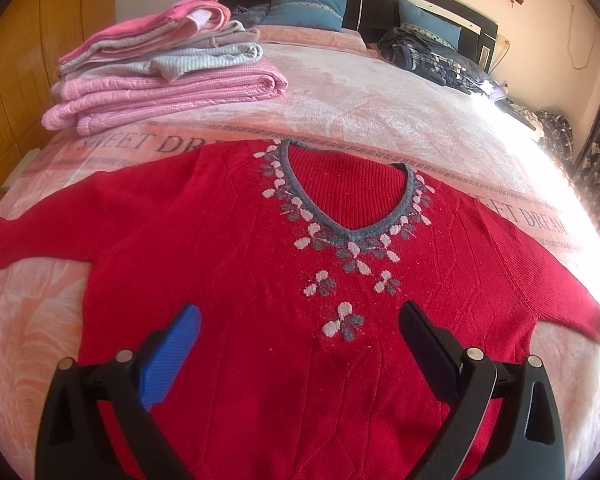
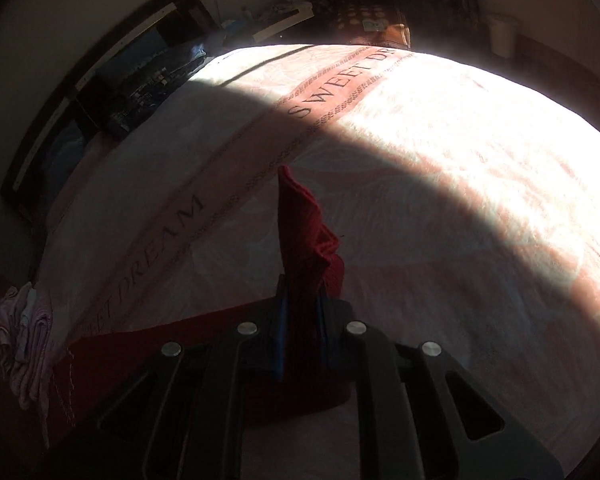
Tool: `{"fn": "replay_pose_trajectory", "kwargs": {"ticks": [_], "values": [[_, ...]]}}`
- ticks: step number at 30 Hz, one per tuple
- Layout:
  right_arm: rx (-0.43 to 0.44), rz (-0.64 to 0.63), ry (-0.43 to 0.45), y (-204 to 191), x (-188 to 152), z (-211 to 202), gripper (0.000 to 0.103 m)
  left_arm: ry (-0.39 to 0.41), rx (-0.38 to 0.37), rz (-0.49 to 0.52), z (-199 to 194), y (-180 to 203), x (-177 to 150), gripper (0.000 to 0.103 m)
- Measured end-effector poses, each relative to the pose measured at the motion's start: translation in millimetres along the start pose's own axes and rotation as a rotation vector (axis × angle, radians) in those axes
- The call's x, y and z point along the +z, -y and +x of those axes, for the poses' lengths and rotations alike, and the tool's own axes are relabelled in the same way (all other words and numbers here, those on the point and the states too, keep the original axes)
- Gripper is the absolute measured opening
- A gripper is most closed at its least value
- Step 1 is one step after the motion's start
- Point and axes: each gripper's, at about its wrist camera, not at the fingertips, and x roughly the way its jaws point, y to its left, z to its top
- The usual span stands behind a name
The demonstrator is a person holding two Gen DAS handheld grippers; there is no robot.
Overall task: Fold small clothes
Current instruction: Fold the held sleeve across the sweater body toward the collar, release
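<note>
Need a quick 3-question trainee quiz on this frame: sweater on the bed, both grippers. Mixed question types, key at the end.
1. True or false: the left hand-held gripper is shut on the red sweater.
2. Multiple choice: what is the right hand-held gripper pinching? A) a pink blanket B) a piece of red sweater fabric C) nothing
3. Fill in: in the left wrist view, the stack of folded clothes sits on the bed to the ____ of the sweater's neckline.

Key: 1 false, its jaws stand wide open above the sweater front. 2 B. 3 upper left.
</note>
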Motion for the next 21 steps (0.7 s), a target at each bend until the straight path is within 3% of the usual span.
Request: {"fn": "replay_pose_trajectory", "kwargs": {"ticks": [6,9,15,21], "values": [[0.257,-0.177,-0.103,-155,-41,-1,0.01,0.006,0.014,-0.035,0,-27,8,0.099],[0.33,-0.242,-0.174,-225,-72,14,0.01,-0.004,-0.002,-0.06,1,-36,11,0.099],[0.376,-0.366,-0.28,-333,-142,45,0.01,-0.011,-0.035,-0.068,3,-43,12,0.099],[0.421,-0.468,-0.394,-401,-211,72,0.011,-0.012,-0.042,-0.051,7,-48,11,0.099]]}}
